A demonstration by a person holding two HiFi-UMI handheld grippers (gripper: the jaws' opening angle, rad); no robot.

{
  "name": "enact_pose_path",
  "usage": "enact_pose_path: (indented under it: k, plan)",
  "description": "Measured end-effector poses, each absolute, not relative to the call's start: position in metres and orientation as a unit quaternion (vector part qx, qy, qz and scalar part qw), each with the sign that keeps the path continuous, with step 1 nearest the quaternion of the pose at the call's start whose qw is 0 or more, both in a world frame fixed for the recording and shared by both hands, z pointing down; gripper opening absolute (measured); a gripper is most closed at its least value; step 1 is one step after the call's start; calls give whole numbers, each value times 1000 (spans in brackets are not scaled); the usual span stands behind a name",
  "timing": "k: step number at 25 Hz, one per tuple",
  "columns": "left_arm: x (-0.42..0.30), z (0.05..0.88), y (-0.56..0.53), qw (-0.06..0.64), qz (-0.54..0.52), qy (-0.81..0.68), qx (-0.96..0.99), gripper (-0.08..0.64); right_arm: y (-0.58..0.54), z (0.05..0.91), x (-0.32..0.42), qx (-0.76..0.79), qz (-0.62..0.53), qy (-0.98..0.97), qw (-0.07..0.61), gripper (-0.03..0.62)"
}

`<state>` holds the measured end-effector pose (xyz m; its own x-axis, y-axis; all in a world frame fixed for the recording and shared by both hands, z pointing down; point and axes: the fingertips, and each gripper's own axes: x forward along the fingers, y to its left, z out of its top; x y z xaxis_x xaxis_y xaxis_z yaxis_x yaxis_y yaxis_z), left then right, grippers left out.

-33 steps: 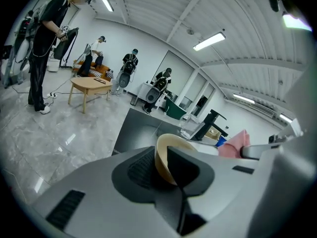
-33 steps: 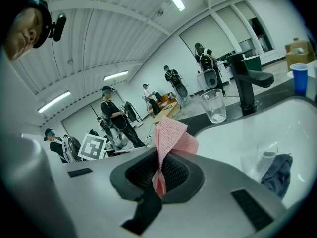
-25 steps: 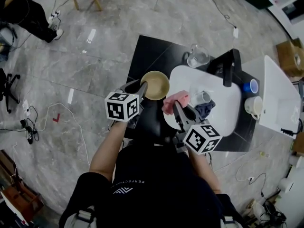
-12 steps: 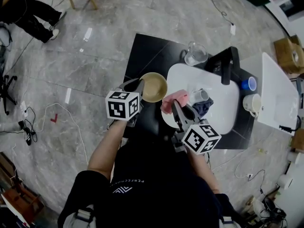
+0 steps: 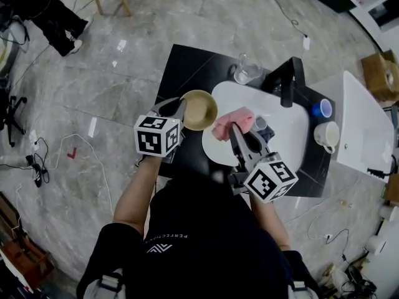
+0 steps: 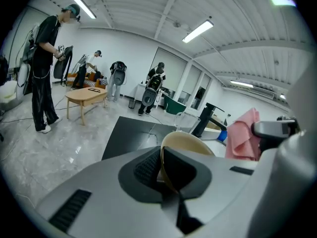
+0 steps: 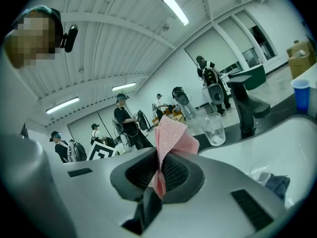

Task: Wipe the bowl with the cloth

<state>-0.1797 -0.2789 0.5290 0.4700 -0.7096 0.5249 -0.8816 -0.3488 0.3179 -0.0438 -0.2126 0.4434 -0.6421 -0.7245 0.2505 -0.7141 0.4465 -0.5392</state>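
Observation:
A tan bowl (image 5: pixel 200 109) is held up over the black table (image 5: pixel 187 70), my left gripper (image 5: pixel 182 112) shut on its near rim. In the left gripper view the bowl (image 6: pixel 190 145) stands on edge between the jaws. My right gripper (image 5: pixel 237 131) is shut on a pink cloth (image 5: pixel 232 121), held over the white sink (image 5: pixel 290 129) just right of the bowl. The cloth (image 7: pixel 171 135) sticks up from the closed jaws in the right gripper view. Cloth and bowl are close together but apart.
A black faucet (image 5: pixel 286 83) stands at the sink's back, a clear glass jug (image 5: pixel 245 71) to its left. A blue cup (image 5: pixel 322 109) and a white mug (image 5: pixel 326 136) sit at the right. A glass and a dark cloth (image 5: pixel 262 125) lie in the sink. People stand around the room (image 6: pixel 44 68).
The right gripper has lifted the pink cloth up and a little farther out over the sink. The left gripper with the bowl has barely moved.

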Motion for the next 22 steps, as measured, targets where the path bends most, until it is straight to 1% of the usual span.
enact_pose_path:
  k: [9,16,20,22]
  plan:
    - [-138,477,-271,214,153,-495,828,21,-213,414,-15,-410,-293,863,42,43]
    - [-109,435,-262,129,171,-498,840,21,-211,399,-9,-389,-280,876,49,43]
    - [-98,415,-255,104,163,-496,847,21,-209,386,-10,-376,-268,885,64,42]
    - [-93,407,-251,99,154,-495,849,21,-208,383,-8,-376,-261,887,61,43]
